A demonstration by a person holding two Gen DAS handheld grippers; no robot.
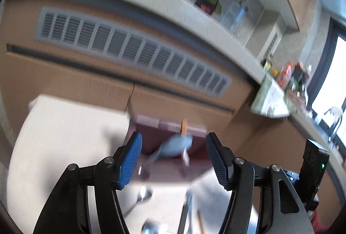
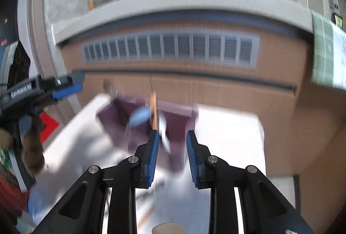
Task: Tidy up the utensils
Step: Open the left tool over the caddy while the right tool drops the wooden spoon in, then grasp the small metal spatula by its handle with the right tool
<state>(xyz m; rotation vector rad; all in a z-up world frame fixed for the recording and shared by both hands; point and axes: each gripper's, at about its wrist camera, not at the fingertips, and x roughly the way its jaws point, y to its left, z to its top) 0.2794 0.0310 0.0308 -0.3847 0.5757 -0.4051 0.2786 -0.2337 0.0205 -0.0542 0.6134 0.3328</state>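
A: Left gripper (image 1: 174, 160)?
B: Jaws spread wide, nothing between them. Maroon organizer box (image 1: 170, 145) sits just ahead on the white table (image 1: 64, 136), with a blue spoon (image 1: 175, 144) and an orange-handled utensil (image 1: 184, 126) standing in it.
A: Right gripper (image 2: 172, 154)?
B: Parted too, empty. Same box (image 2: 138, 123) directly ahead, blue spoon (image 2: 139, 117) slightly left (heavy motion blur). More utensils lie on the table below the left gripper, type unclear.

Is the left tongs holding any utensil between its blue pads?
No, the left tongs is wide open with nothing between its pads, and the blue spoon sits beyond them in the maroon box.
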